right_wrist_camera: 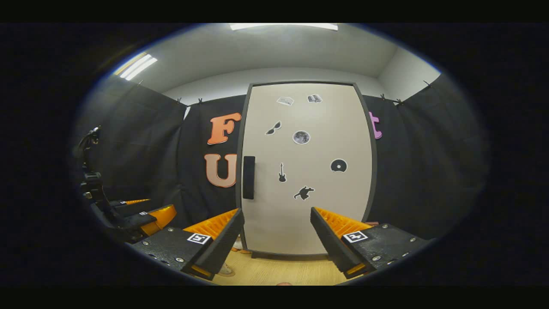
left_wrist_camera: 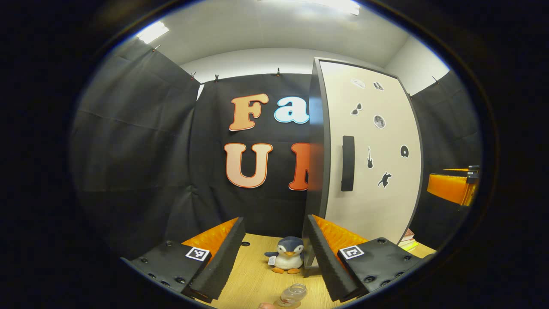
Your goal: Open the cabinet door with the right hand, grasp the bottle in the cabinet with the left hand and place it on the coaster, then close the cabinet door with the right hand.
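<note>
The cream cabinet door (right_wrist_camera: 306, 171) with a black handle (right_wrist_camera: 248, 177) and small stickers faces my right gripper (right_wrist_camera: 276, 211) and looks shut. That gripper is open and a short way in front of the door, holding nothing. In the left gripper view the cabinet (left_wrist_camera: 369, 163) stands to the right and its handle (left_wrist_camera: 347, 163) faces me. My left gripper (left_wrist_camera: 274, 221) is open and empty above the wooden table (left_wrist_camera: 253, 279). A small clear bottle (left_wrist_camera: 294, 295) stands low between its fingers, on a thin brownish disc that may be the coaster.
A penguin plush (left_wrist_camera: 288, 255) sits on the table by the cabinet's left corner. Books (left_wrist_camera: 407, 238) lie behind the cabinet's right side. The right gripper (left_wrist_camera: 454, 186) shows at the far right, the left gripper (right_wrist_camera: 141, 214) at the far left of the right gripper view.
</note>
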Available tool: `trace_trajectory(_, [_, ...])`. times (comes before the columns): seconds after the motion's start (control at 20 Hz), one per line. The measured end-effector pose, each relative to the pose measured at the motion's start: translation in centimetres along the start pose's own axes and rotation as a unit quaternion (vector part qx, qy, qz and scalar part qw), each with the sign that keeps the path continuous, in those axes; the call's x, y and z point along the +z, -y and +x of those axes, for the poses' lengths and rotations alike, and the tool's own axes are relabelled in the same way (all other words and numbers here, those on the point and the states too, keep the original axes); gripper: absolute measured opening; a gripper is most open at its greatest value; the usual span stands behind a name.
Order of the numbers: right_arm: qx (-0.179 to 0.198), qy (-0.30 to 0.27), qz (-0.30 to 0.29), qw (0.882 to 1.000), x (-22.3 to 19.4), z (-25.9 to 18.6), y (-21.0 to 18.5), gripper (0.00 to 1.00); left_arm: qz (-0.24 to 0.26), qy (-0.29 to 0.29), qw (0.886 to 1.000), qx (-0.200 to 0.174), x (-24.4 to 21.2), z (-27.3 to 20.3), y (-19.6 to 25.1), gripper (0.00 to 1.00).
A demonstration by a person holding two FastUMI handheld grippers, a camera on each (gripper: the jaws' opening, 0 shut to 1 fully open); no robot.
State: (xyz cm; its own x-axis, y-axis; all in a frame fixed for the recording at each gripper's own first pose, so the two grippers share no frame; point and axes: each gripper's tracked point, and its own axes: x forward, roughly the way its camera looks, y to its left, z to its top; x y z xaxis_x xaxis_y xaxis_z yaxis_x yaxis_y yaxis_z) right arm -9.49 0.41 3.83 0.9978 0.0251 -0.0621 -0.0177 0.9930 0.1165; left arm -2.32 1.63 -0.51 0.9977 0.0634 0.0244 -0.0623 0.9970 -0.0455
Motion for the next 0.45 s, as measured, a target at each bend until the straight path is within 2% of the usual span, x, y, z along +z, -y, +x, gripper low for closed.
trace_trajectory(0.15, [0.004, -0.003, -0.006, 1.0, -0.6, -1.3, 0.2, 0.96, 0.001, 0.005, 1.0, 0.0, 0.8, -1.5, 0.9, 0.94])
trace_trajectory(0.2, [0.002, -0.003, -0.006, 1.0, -0.7, -1.5, 0.2, 0.92, 0.002, 0.004, 1.0, -0.001, 0.8, -2.0, 1.1, 0.94])
trace_trajectory(0.25, [0.002, -0.002, -0.006, 1.0, -0.9, -1.8, 0.2, 0.92, 0.004, 0.005, 1.0, -0.003, 0.9, -2.2, 1.4, 0.94])
trace_trajectory(0.3, [0.004, 0.0, -0.006, 1.0, -1.1, -2.4, -0.1, 0.96, 0.008, 0.005, 1.0, -0.005, 1.0, -2.6, 1.6, 0.94])
trace_trajectory(0.45, [-0.003, 0.011, -0.017, 1.0, -1.1, -3.3, -0.3, 0.96, 0.015, 0.009, 1.0, -0.01, 1.3, -3.1, 1.8, 0.94])
